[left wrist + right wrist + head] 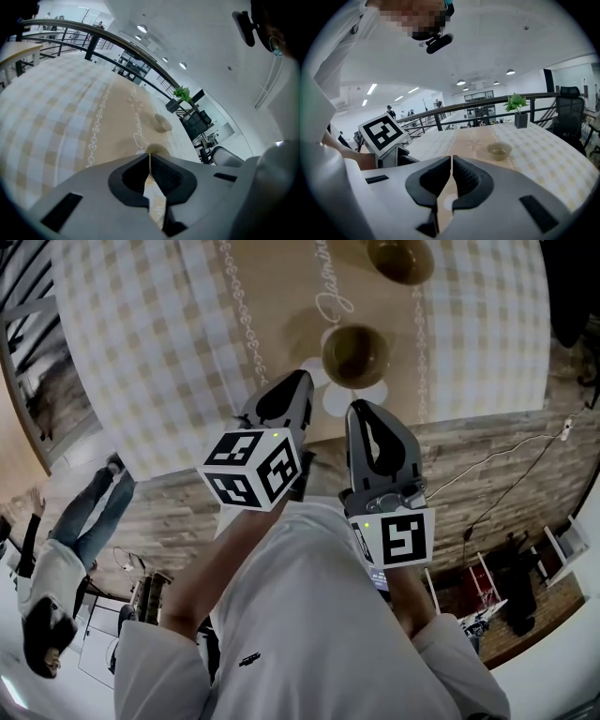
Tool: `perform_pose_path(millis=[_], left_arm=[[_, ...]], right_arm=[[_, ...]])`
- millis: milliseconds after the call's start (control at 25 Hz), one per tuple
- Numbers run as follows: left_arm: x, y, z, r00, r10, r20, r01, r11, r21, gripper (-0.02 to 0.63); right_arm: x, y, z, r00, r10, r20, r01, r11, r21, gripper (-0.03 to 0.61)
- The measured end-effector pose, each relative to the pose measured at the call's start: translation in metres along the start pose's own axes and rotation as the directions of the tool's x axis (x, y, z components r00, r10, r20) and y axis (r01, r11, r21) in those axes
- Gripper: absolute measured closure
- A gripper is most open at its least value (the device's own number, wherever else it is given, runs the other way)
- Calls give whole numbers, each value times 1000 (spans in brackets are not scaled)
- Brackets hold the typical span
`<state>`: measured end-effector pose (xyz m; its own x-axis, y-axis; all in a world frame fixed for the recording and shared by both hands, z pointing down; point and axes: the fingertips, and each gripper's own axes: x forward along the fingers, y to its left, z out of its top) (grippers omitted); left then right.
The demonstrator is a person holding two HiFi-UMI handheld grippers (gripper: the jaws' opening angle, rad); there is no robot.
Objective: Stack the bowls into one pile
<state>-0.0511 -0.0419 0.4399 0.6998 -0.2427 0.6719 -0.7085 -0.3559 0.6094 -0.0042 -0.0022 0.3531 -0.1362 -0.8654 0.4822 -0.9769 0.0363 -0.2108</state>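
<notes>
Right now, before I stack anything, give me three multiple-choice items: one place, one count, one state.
1. The nearer bowl sits: A) on the tan runner; B) on the floor; C) inside the other bowl.
2. Bowls on the table: A) one; B) two; C) four.
3. The right gripper is: A) clamped on a rim; B) wide open; C) shut, empty.
Key: 1A, it stands alone on the runner; 2B, the far bowl is the only other; 3C, its jaws meet with nothing between.
</notes>
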Motion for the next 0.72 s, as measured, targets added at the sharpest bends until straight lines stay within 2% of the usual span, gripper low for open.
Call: perform_pose_path(millis=[160,440,640,720], left_arm=[[-30,7,15,999,-30,24,30,1000,-1,591],[-101,13,-10,995,-76,72,75,997,7,592],[-128,38,-14,993,-86,76,86,996,-1,592],[-131,46,-16,994,-71,87,74,997,-21,592]], right_arm=[[5,22,16,1000,-17,9,17,1000,-14,537],[-36,75,15,998,-52,35,53,998,-42,537],[-34,110,24,998,-46,46,49,997,-65,537],[-30,114,23,999,-20,43,23,996,-81,537]])
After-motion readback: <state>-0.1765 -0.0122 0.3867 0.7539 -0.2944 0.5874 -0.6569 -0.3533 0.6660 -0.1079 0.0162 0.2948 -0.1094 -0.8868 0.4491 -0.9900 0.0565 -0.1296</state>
